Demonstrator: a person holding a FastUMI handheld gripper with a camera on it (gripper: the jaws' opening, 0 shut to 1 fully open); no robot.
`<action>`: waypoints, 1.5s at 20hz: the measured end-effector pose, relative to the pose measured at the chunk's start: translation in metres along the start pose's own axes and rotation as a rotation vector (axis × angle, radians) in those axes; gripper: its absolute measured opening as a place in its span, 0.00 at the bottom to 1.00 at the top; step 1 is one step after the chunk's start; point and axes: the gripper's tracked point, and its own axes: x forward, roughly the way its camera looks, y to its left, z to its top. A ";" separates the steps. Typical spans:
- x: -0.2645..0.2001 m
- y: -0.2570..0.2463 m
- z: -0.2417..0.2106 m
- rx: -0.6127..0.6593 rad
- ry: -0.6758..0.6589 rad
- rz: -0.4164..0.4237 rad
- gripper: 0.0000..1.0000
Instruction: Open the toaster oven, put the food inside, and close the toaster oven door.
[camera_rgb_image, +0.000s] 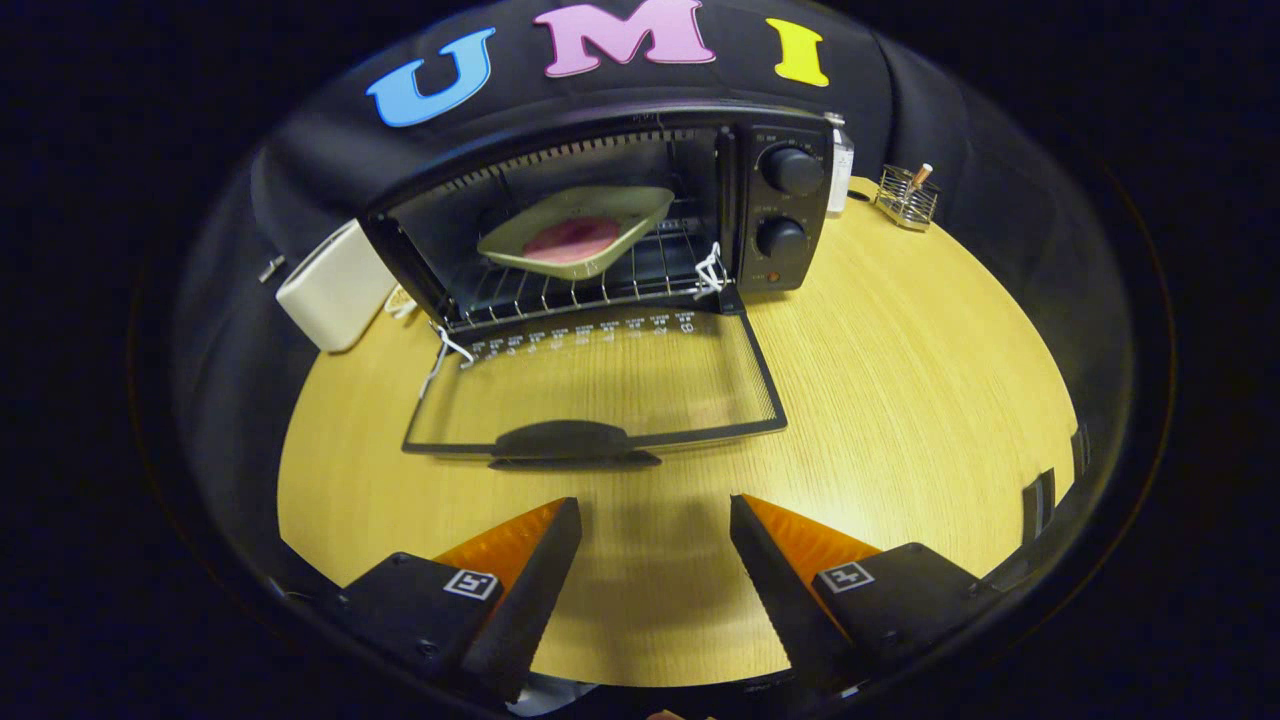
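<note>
One toaster oven (600, 215) standing with door (600, 385) lying fully open on the wooden table (900, 400). One tray (578, 232) with pink food (572, 240) sitting inside on the rack. Two knobs (790, 170) showing beside the cavity. Gripper (655, 525) hovering before the door handle (565, 440), fingers spread wide, holding nothing. One white box (335, 285) resting left of the oven, one wire holder (907, 197) right.

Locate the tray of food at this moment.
The tray of food sits on the rack inside the open toaster oven, beyond the lowered door, far ahead of the open hand-held gripper.
</note>
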 end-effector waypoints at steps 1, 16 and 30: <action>0.003 0.002 -0.001 -0.020 0.001 -0.006 0.99; 0.038 0.027 0.016 -0.245 -0.044 -0.041 0.96; -0.041 0.047 0.111 -0.307 -0.373 0.068 0.95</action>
